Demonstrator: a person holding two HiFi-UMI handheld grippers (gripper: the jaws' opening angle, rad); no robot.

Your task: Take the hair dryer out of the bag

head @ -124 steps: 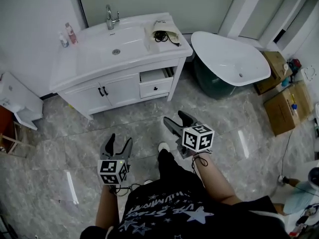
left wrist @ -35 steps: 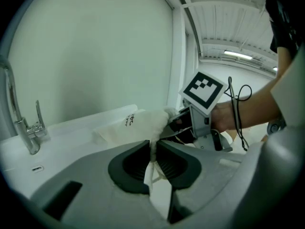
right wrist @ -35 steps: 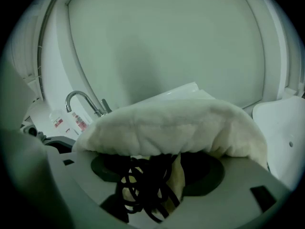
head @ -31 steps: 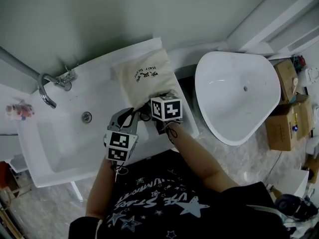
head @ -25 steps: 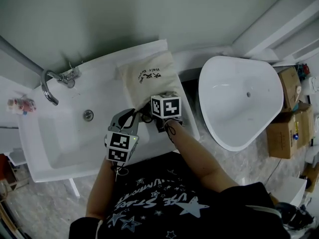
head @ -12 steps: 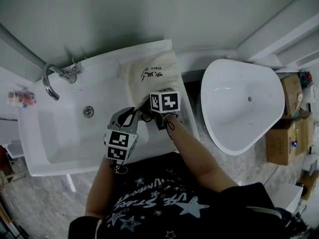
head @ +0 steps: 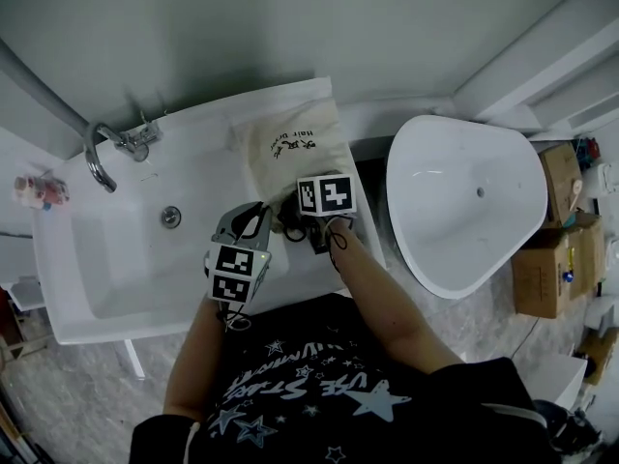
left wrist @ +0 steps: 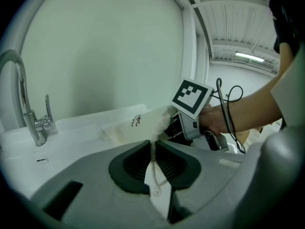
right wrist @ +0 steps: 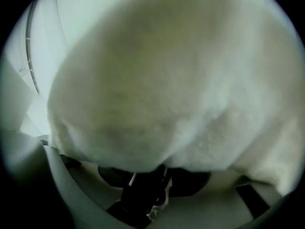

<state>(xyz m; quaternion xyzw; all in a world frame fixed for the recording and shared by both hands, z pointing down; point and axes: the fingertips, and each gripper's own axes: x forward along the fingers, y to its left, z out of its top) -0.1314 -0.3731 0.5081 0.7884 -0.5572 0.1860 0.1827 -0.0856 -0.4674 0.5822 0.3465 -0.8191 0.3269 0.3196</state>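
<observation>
A cream cloth bag (head: 290, 148) lies on the white vanity top (head: 338, 249), to the right of the basin. My left gripper (head: 253, 213) is shut on the bag's near edge and drawstring (left wrist: 153, 168) at its mouth. My right gripper (head: 308, 228) reaches into the bag's mouth, with its marker cube (head: 326, 193) above. In the right gripper view the bag's cloth (right wrist: 167, 89) covers nearly everything. A black part of the hair dryer (right wrist: 143, 192), handle or cord, stands between the right jaws, which are closing on it. Black cord (head: 293, 226) shows at the mouth.
The basin (head: 126, 259) with its drain and a chrome tap (head: 97, 158) lie left of the bag. A white bathtub (head: 464, 201) stands to the right, with cardboard boxes (head: 546, 249) beyond it. Small bottles (head: 39, 189) stand at the far left.
The right gripper has tipped a little at the bag's mouth and its cube has shifted slightly right. The left gripper keeps its hold on the bag's edge in the same place.
</observation>
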